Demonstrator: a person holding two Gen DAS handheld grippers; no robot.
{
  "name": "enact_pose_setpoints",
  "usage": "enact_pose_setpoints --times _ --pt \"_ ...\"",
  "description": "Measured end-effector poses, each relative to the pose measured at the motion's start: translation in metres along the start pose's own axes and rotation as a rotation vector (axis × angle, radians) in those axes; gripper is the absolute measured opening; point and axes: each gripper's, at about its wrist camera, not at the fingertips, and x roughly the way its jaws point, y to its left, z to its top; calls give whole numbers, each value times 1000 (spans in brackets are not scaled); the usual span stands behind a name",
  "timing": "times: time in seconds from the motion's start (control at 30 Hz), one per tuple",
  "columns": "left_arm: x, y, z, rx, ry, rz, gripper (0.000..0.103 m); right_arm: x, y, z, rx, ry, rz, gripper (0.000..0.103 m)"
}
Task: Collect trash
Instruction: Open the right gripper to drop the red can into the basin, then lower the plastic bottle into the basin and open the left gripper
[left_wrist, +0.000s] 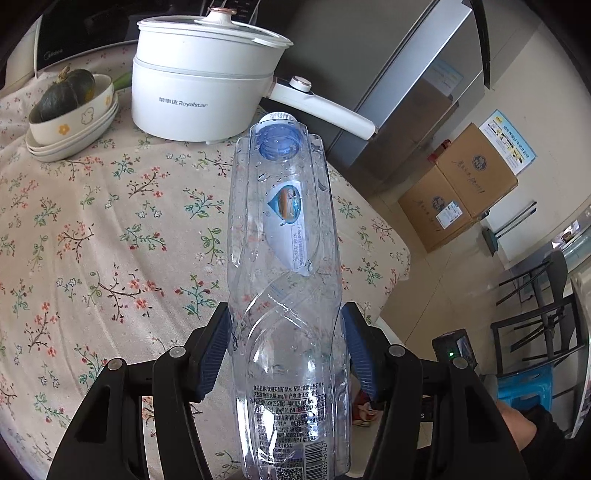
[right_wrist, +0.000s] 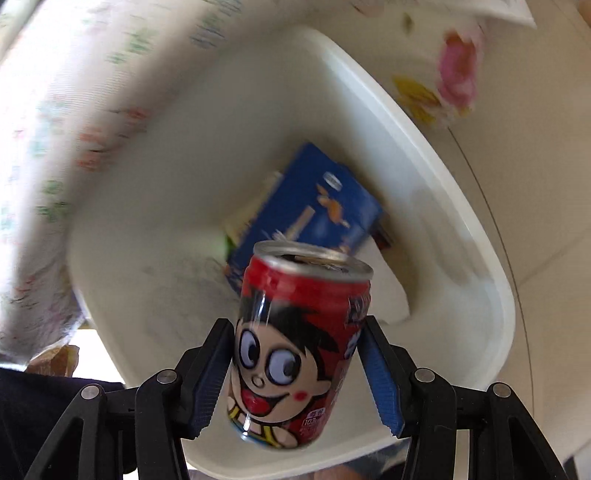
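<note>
Right gripper (right_wrist: 295, 354) points down, blue pads clamping a red aluminium drink can with a cartoon face (right_wrist: 295, 339). Can sits over a white plastic bin (right_wrist: 461, 206). A blue printed carton (right_wrist: 314, 199) lies inside the bin. Floral tablecloth (right_wrist: 48, 147) at left, blurred.

Bowls (left_wrist: 70, 122) left of pot (left_wrist: 195, 81) on table (left_wrist: 110, 221); carton (right_wrist: 306, 199) in bin (right_wrist: 443, 206) (can (right_wrist: 295, 339) above).

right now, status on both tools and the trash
Left tool shut on plastic bottle. Right tool holds red can over white bin. Nothing blocking.
</note>
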Motion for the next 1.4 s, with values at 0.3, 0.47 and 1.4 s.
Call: enact_pose_setpoints --times 0.3,0.47,1.4 --pt "9 -22 -15 78 39 -33 63 -22 -6 3 21 -72 23 60" --pt "17 -40 -27 120 77 -83 63 -62 -11 4 18 -199 21 60" --pt "119 -112 -144 169 359 -52 63 -171 -40 1 44 -466 118 64"
